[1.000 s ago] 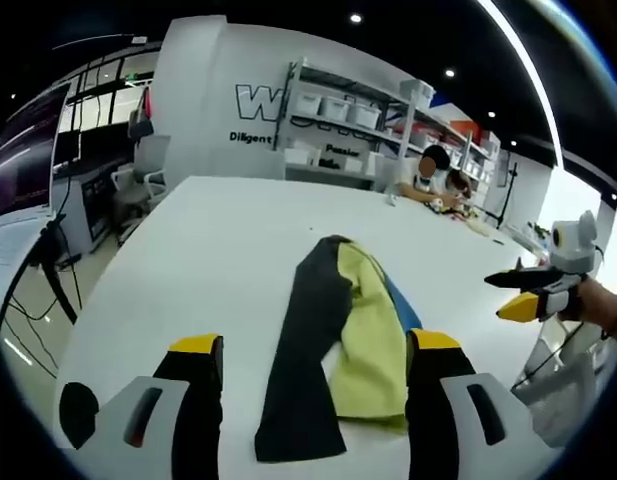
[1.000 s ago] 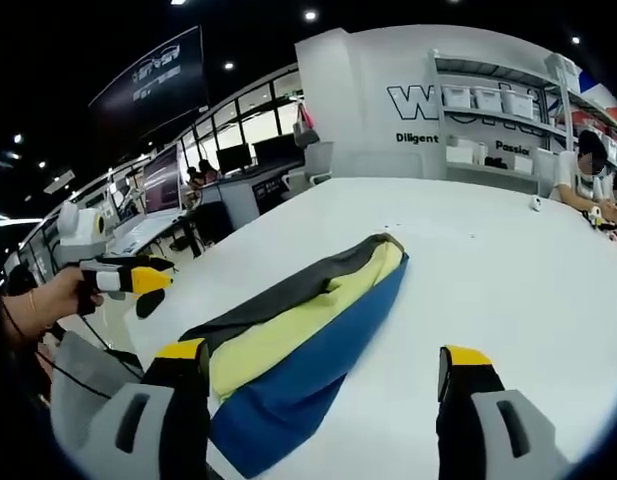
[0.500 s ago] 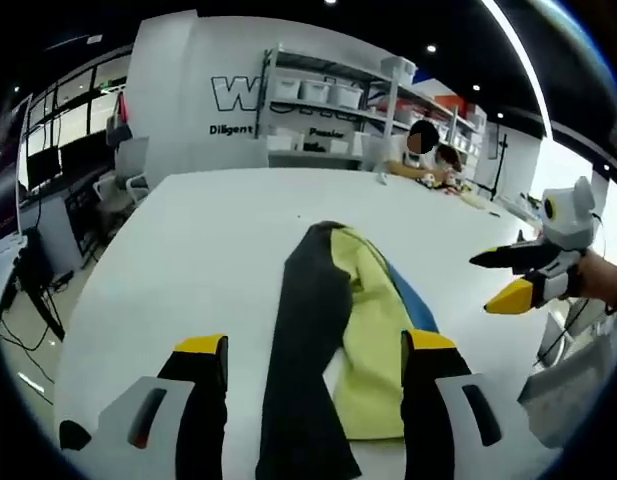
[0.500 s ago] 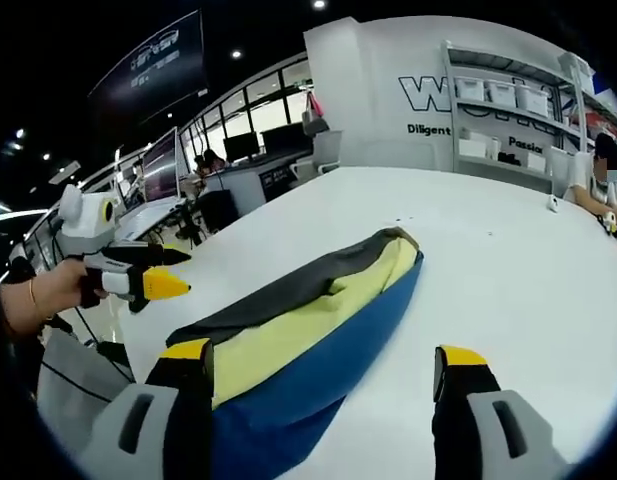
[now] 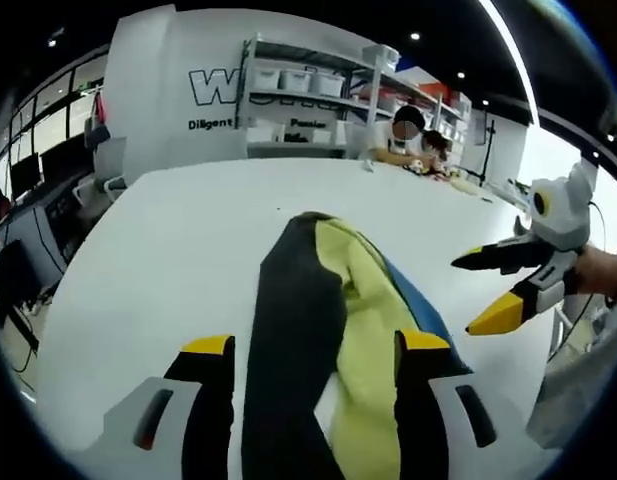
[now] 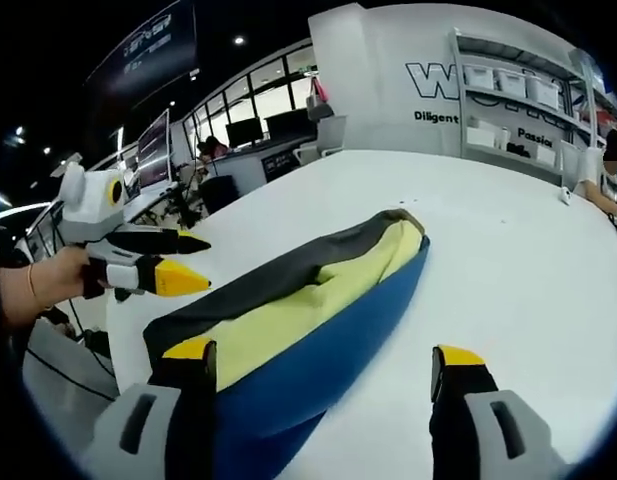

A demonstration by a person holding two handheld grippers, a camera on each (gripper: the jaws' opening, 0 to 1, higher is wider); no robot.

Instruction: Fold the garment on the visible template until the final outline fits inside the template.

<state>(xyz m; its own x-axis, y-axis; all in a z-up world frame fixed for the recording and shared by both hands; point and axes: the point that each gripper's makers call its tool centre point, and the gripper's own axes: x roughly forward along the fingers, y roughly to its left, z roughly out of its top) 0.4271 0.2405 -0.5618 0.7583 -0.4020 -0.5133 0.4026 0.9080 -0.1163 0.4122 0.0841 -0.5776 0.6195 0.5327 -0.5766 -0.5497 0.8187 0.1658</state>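
A folded garment (image 5: 328, 300) in black, yellow and blue lies as a long bundle on the white table (image 5: 178, 240). My left gripper (image 5: 316, 345) stands open low over its near end, a jaw on each side of the cloth. In the right gripper view the same garment (image 6: 318, 300) runs diagonally away, blue layer nearest. My right gripper (image 6: 323, 353) is open too, its left jaw over the blue edge and its right jaw over bare table. Each gripper shows in the other's view, jaws apart: the right gripper (image 5: 464, 297) and the left gripper (image 6: 206, 264), held by a hand.
Shelving with white bins (image 5: 308, 85) lines the back wall. People sit at the table's far end (image 5: 408, 140). Desks with monitors (image 6: 228, 135) stand past the table's left edge (image 6: 138, 300). Bare white tabletop (image 6: 508, 250) spreads beyond the garment.
Both grippers have come lower and closer to the garment, which now looms larger between the jaws. Each gripper has also drawn nearer to the other. The garment itself has not moved.
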